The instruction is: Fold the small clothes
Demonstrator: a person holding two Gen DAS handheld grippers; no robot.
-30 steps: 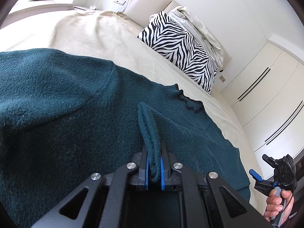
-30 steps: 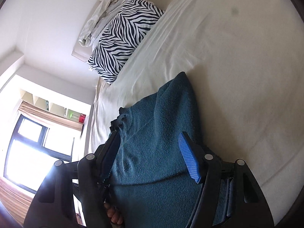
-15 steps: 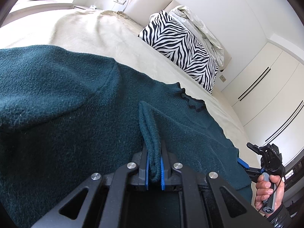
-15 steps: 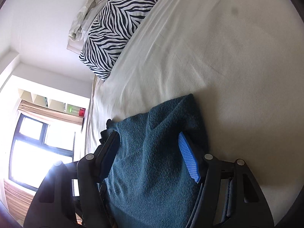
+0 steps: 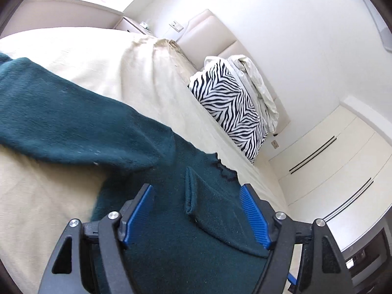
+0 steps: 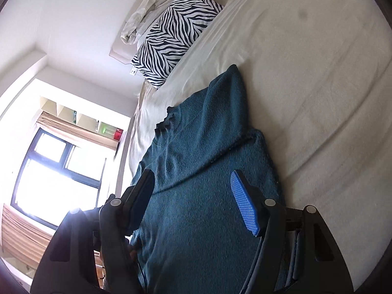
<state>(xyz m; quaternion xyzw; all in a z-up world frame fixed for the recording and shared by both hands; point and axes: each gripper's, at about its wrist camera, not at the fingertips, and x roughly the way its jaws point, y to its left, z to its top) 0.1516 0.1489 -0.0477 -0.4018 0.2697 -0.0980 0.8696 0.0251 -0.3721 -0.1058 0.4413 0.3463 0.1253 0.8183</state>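
Well, the cream bed (image 5: 80, 56) fills most of both views, its sheet (image 6: 318, 61) running across the whole right side of the right wrist frame. Spread on it is the dark teal sweater (image 5: 73, 122), the biggest thing in play: in the left wrist view it runs from the left edge down to bottom centre, with one sleeve (image 5: 49, 112) lying across the left half and a small raised crease (image 5: 189, 191) standing up in the knit at lower centre. From the right wrist view the sweater (image 6: 201, 196) runs up the middle of the frame, ruffled collar (image 6: 169, 120) toward the upper left.

Up at the headboard (image 5: 210, 31) leans a zebra-print pillow (image 5: 230, 105) with a pale crumpled cloth (image 5: 257, 83) draped beside it (same pair in the upper middle of the right wrist frame). White wardrobe doors (image 5: 330, 161) sit at the right of the left wrist view; a bright window (image 6: 56, 171) glows at the left of the right wrist view.

Now the tools: the left gripper (image 5: 196, 216) has its blue pads spread wide over the knit on either side of that crease, gripping nothing. The right gripper (image 6: 193, 201) is equally wide, jaws apart above the sweater's body, holding nothing.
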